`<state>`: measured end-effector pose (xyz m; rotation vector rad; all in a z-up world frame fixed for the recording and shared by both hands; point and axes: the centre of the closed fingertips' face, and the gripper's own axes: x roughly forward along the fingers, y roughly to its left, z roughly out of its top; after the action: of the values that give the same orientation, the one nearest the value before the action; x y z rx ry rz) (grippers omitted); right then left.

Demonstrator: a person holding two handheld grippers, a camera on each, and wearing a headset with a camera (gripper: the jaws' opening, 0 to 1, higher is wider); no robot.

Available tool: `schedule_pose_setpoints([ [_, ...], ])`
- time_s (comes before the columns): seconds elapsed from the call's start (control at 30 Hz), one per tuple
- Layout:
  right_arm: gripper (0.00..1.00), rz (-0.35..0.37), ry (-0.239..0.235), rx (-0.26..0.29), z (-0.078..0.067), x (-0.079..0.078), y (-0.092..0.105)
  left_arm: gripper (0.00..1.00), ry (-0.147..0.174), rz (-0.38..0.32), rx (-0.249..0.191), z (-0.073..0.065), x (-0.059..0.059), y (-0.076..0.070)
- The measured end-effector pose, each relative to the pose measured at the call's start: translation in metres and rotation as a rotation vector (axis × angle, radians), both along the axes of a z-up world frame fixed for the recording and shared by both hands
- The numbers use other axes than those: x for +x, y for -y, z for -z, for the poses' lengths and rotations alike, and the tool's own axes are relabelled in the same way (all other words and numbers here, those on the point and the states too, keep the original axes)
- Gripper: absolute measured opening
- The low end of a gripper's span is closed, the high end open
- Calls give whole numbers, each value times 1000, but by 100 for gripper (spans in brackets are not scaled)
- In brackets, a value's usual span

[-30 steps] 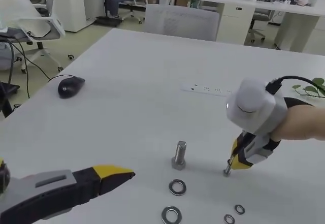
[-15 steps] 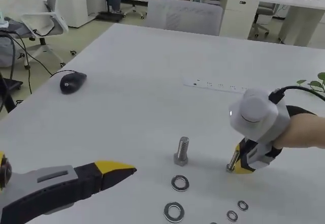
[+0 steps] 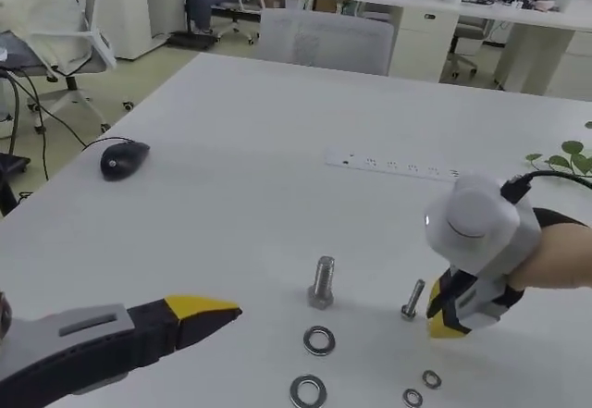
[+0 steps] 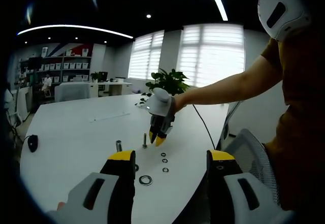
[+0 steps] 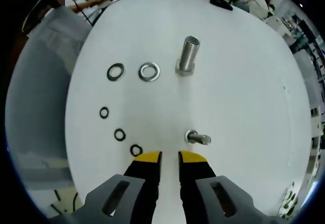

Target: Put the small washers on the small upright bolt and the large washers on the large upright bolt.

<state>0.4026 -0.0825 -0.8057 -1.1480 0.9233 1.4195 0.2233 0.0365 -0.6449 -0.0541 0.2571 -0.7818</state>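
The large bolt (image 3: 321, 283) and the small bolt (image 3: 412, 299) both stand upright on the white table (image 3: 231, 195), the small one leaning a little. My right gripper (image 3: 442, 321) sits just right of the small bolt, clear of it, jaws a narrow gap apart and empty. In the right gripper view the small bolt (image 5: 196, 138) is just past the right gripper (image 5: 170, 158); the large bolt (image 5: 188, 54) stands farther off. Two large washers (image 3: 319, 340) and three small washers (image 5: 120, 134) lie flat nearby. My left gripper (image 4: 171, 158) is wide open and empty, low at the left (image 3: 213, 314).
A black mouse (image 3: 123, 159) lies far left and a white power strip (image 3: 393, 165) beyond the bolts. Plant leaves (image 3: 564, 160) reach in at the right edge. A grey chair (image 3: 324, 40) stands behind the table's far edge.
My right gripper has let go of the small bolt and drawn back to the right; the bolt now stands alone. The left gripper has stayed put.
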Motion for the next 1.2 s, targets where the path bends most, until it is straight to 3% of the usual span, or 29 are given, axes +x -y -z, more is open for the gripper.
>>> schedule_pose_setpoints([
  [0.1,16,-16,-38,11,2,-19,2,56,5,5,4,-1,-1,2],
  [0.27,18,-37,-49,-7,13,-32,10,56,19,19,6,-5,-5,7],
  [0.63,21,-35,-40,6,21,-38,10,56,22,28,13,-6,-10,12],
  [1.03,18,-41,-34,10,20,-40,8,56,22,21,12,-6,-11,12],
  [1.2,15,-55,-19,-12,20,-41,8,56,23,23,14,-6,-12,13],
])
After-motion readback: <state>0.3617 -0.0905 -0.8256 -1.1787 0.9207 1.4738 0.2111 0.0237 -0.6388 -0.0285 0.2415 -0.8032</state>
